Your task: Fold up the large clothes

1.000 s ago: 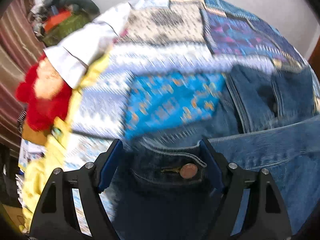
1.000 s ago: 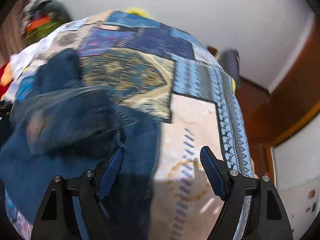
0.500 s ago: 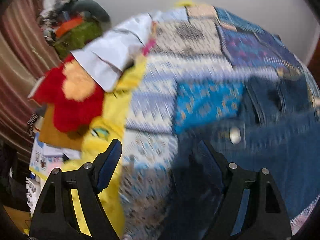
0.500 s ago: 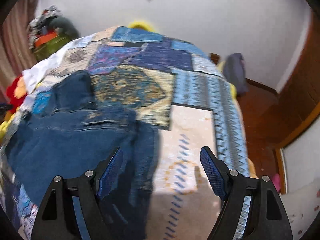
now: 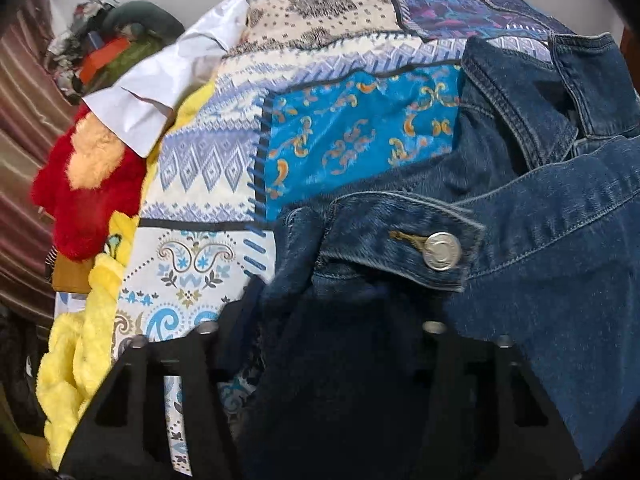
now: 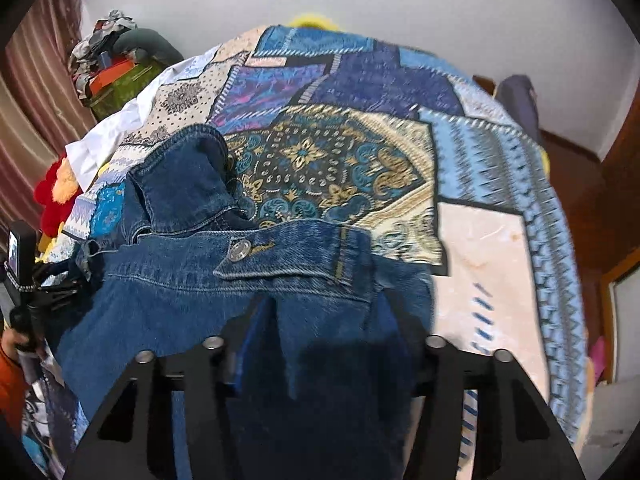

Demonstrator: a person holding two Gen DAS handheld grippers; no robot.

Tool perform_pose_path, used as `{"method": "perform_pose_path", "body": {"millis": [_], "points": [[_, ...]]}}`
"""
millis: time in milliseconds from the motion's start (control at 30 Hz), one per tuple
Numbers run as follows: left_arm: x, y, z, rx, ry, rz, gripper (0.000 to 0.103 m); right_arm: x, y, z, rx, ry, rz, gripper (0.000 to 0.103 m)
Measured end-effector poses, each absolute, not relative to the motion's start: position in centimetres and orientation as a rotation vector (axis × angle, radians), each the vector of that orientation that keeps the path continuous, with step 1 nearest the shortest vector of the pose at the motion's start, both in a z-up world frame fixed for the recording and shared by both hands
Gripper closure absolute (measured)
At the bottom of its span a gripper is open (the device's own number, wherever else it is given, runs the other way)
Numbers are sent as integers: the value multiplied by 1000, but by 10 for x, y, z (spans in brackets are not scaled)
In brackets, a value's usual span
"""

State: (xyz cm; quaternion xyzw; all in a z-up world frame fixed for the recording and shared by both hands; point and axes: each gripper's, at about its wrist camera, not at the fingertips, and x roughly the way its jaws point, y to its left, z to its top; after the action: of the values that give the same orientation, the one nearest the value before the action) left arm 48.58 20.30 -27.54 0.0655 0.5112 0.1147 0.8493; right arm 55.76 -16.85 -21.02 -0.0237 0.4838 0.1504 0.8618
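Two hand-held grippers: both sit at the near hem of one denim jacket; I read this as the start of a fold away from me.
Bed: patchwork quilt (image 6: 500, 248) covers it and carries everything.
Denim jacket (image 6: 168, 292): spread across the near left part of the quilt, collar (image 6: 180, 172) at the far end, hem toward me. Its long axis runs from my grippers up toward the collar.
Clutter: red plush toy (image 5: 76, 184), yellow fleece (image 5: 76, 352) and a white sheet (image 5: 160, 92) lie along the quilt's left edge, apart from the jacket.
Right hand-held gripper (image 6: 320, 320): denim fills the gap between the fingers, which look spread wide. The tips are under cloth, so I cannot tell if it is pinching.
Left hand-held gripper (image 5: 320, 336): dark folded denim bunches between the fingers. The tips are buried too, and I cannot tell clenched from released.
Waistband tabs: one with a metal button (image 5: 442, 250) just ahead of the left gripper, another with a snap (image 6: 239, 249) just ahead of the right.
Key relation: the jacket lies straight ahead of both grippers, neither clearly nearer. I judge the hem would travel along the long axis toward the collar, both sides together.
Risk: stiff denim may slip if either grip is only partial.
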Motion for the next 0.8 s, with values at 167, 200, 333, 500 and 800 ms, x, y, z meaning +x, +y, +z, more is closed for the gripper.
{"method": "perform_pose_path", "body": {"millis": [167, 200, 333, 500, 800], "points": [[469, 210, -265, 101, 1010, 231, 76, 552, -153, -219, -225, 993, 307, 63], [464, 213, -262, 81, 998, 232, 82, 549, -152, -217, -253, 976, 303, 70], [446, 226, -243, 27, 938, 256, 103, 534, -158, -201, -274, 910, 305, 83], [431, 232, -201, 40, 807, 287, 103, 524, -163, -180, -236, 835, 277, 91], [457, 229, -215, -22, 959, 151, 89, 546, -187, -199, -192, 936, 156, 91]]}}
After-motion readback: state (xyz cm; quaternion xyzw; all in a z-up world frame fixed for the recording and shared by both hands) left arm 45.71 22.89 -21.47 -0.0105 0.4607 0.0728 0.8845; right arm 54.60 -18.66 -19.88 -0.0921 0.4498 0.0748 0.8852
